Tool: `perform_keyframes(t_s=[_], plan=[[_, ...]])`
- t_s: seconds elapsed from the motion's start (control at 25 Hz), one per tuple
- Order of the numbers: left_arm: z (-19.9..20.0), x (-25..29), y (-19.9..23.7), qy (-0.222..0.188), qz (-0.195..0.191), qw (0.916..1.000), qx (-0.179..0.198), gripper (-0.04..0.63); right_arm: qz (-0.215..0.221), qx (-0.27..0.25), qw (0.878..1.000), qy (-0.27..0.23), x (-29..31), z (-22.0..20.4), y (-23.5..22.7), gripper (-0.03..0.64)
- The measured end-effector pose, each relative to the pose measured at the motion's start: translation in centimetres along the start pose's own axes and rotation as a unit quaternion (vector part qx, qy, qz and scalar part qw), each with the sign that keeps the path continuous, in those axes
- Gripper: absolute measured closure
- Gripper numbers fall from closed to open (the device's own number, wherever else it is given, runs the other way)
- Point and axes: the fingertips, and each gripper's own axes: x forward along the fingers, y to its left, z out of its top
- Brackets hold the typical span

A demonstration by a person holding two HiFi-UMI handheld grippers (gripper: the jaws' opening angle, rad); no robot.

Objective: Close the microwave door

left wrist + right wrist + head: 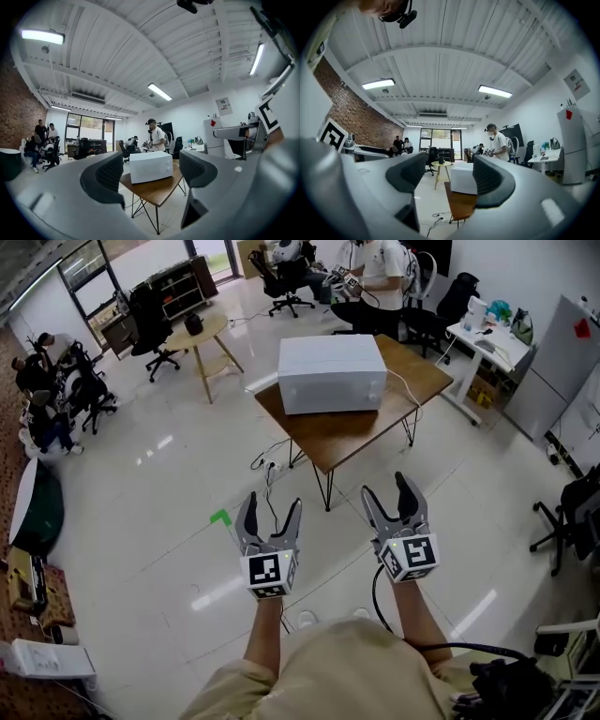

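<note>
Two grippers, one per hand, both held out over the white floor (pixel 141 493) and well short of the task's thing. Left gripper (pixel 271 508): jaws about half apart, nothing between the pads; one marker cube (pixel 269 574) at its base, black-and-white square pattern, no letters. Just left of this gripper's tips, one green tape mark (pixel 220 517) on the floor. Ahead of both grippers and well apart from them: one wooden table (pixel 398 413) bearing one white microwave (pixel 331 373). In the left gripper view the microwave (pixel 151 166) sits framed between the jaws, far off; its door cannot be made out from here. Beyond it, one standing person in a white shirt (pixel 380 268). Right gripper (pixel 387 487): jaws apart, holding nothing; one marker cube (pixel 410 557), same kind of pattern. In the right gripper view the microwave (pixel 463 180) shows partly behind the right-hand jaw. Far left of the left gripper, one round table (pixel 202 334). One wall poster (pixel 224 106), print too small to read.
</note>
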Motion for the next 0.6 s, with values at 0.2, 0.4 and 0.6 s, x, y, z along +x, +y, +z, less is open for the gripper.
perform_keyframes(t_s=[0.2,0.4,0.6], plan=[[0.2,-0.6,1.0,-0.006,-0.004,1.0,-0.001,0.216,0.013,-0.008,1.0,0.003,0.5,-0.2,2.1,0.311],[0.1,-0.7,1.2,-0.008,-0.011,0.9999,-0.007,0.216,0.012,-0.017,1.0,0.01,0.3,-0.2,2.7,0.311],[0.5,-0.2,2.5,-0.01,-0.007,0.9999,-0.004,0.216,0.01,-0.022,1.0,0.008,0.8,0.3,2.9,0.311]])
